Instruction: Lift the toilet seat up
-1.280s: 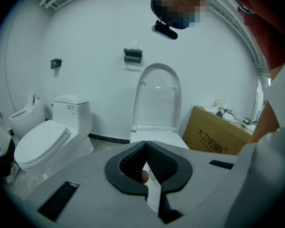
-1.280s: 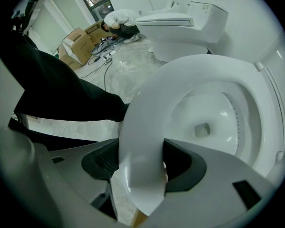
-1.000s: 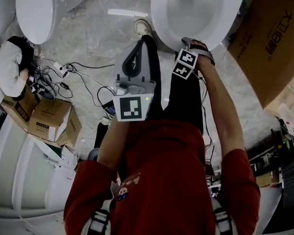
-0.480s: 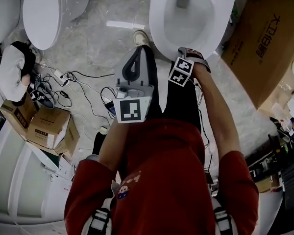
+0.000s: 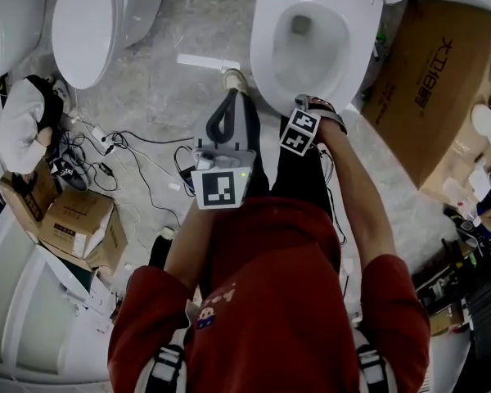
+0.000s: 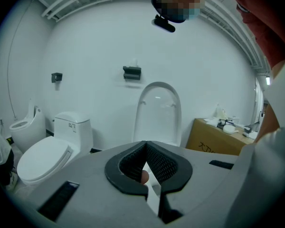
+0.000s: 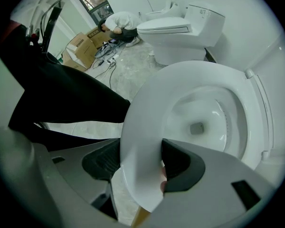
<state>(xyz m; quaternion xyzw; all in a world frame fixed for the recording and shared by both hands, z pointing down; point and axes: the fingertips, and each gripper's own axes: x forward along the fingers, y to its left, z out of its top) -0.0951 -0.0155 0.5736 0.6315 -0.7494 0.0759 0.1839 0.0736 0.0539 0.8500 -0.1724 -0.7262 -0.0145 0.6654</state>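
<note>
– At the bowl's front edge: what moved in the last second?
– Little on my side. My right gripper was at the front rim of the toilet seat a second ago and it's still there. In the head view, bowl and gripper both sit lower than before, by the same shift. That's my head moving, not the seat.
– So no lift yet?
– My read: grip is set, lift barely begun if at all. No view shows whether the rim has left the bowl.
– Jaws?
– Right: pinching the seat's front rim, one pad on each face, and the rim fills the gap. Left gripper: tips pressed together, nothing held. It's clear of the bowl and aimed at the wall.
– Where's the seat, exactly?
– Lying down over the bowl, front edge in my right jaws and hinge at the far end. The lid already stands upright against the wall, so only the seat is left to raise.
– How does it look?
– White, glossy, a smooth oval ring with a rounded rim. No damage that I can see.
– Risk?
– It looks slick, so I'd judge the pinch could slide as the seat swings. Hold the squeeze and follow the hinge arc up toward the lid.
</note>
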